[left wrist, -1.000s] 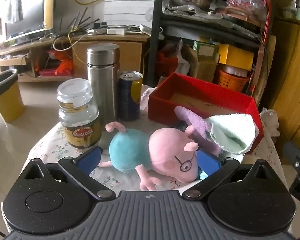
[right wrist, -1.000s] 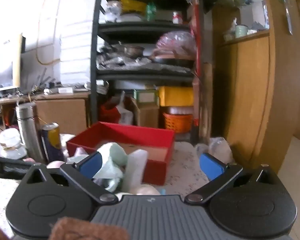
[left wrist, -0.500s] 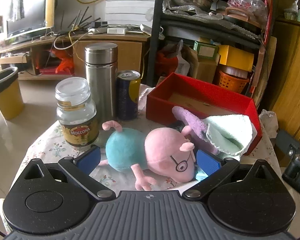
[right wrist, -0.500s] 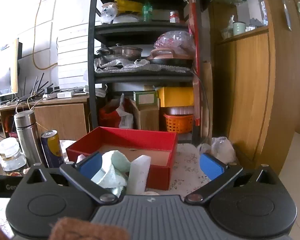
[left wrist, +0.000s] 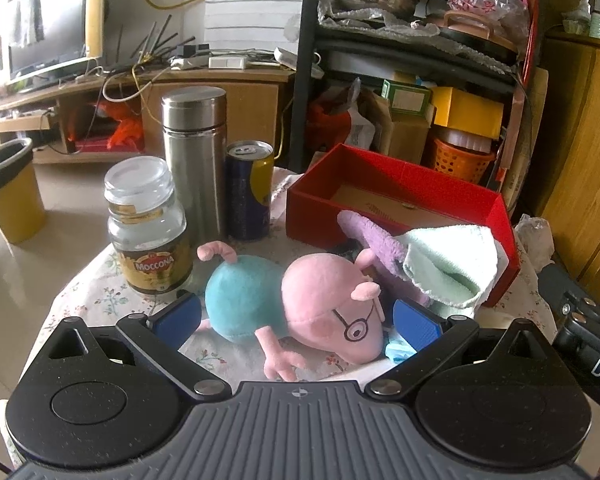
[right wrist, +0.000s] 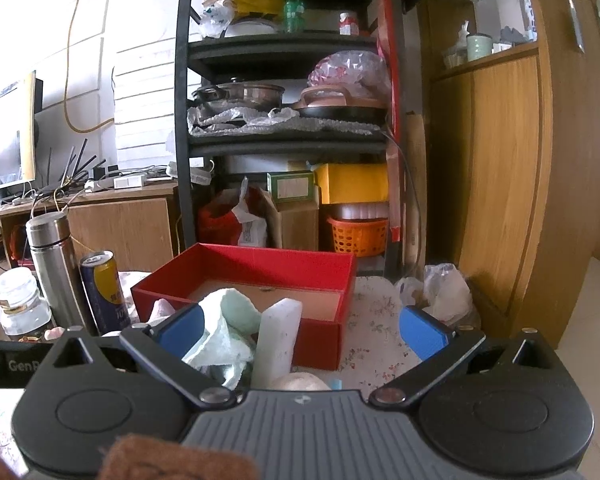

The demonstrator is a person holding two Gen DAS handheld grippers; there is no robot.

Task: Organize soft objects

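A pink pig plush (left wrist: pixel 300 304) with a teal body lies on the flowered tablecloth. My left gripper (left wrist: pixel 296 320) is open, its blue pads on either side of the plush. Behind the plush lie a purple soft toy (left wrist: pixel 370 236) and a mint green towel (left wrist: pixel 448 264), against an open red box (left wrist: pixel 400 204). My right gripper (right wrist: pixel 302 328) is open and empty, above the table in front of the red box (right wrist: pixel 260 280). The towel (right wrist: pixel 228 328) and a white sponge block (right wrist: pixel 278 340) show between its fingers.
A glass coffee jar (left wrist: pixel 148 228), a steel flask (left wrist: pixel 194 160) and a blue and yellow can (left wrist: pixel 248 188) stand at the left of the table. A crumpled plastic bag (right wrist: pixel 444 292) lies at the right. A black shelf (right wrist: pixel 284 120) and wooden cabinet (right wrist: pixel 500 180) stand behind.
Both grippers have drawn back and risen a little. The right wrist view now shows more of the shelf and less of the table. Nothing was grasped.
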